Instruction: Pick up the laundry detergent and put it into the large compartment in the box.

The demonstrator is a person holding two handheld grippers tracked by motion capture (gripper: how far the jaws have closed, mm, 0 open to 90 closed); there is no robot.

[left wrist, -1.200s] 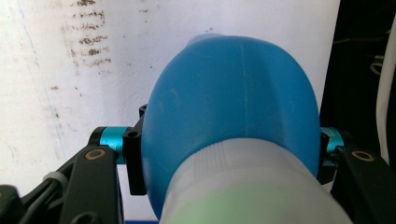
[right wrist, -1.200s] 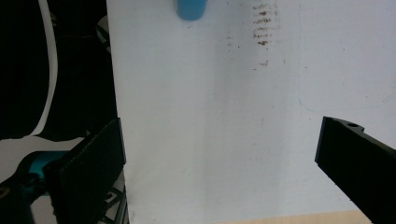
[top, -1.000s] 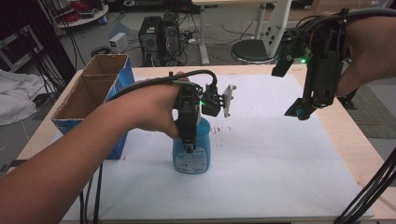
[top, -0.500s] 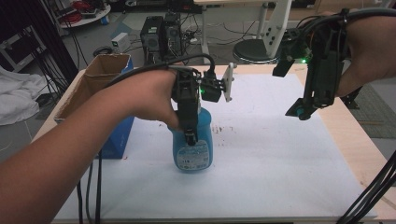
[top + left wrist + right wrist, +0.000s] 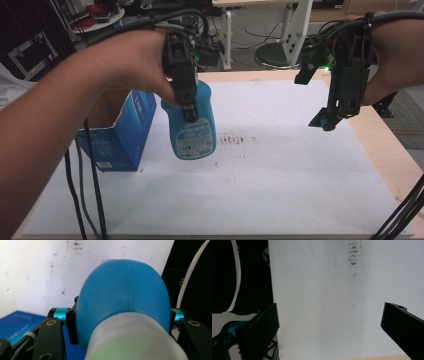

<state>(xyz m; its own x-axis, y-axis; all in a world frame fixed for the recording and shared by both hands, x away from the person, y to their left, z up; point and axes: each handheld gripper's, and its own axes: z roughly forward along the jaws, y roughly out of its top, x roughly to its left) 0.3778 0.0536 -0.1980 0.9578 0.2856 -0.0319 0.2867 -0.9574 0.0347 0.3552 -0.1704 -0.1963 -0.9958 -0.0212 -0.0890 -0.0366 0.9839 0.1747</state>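
A blue plastic bottle (image 5: 194,134) with a printed label hangs just above the white sheet (image 5: 280,170), left of its middle. My left gripper (image 5: 188,111) is shut on its upper body, coming down from above. In the left gripper view the bottle (image 5: 122,292) swells between the two jaws, its white neck (image 5: 135,340) nearest the camera. My right gripper (image 5: 325,120) hovers over the sheet's right side, pointing down. Its jaws stand wide apart with nothing between them, and the right gripper (image 5: 329,322) looks onto bare white sheet.
An open blue cardboard box (image 5: 125,132) stands at the sheet's left edge, close beside the bottle. Brown smudges (image 5: 235,140) mark the sheet just right of the bottle. The wooden table edge (image 5: 387,145) runs along the right. Cables hang at the lower left.
My left gripper has lifted the blue bottle off the sheet and carried it up toward the camera. The right gripper has stayed where it was.
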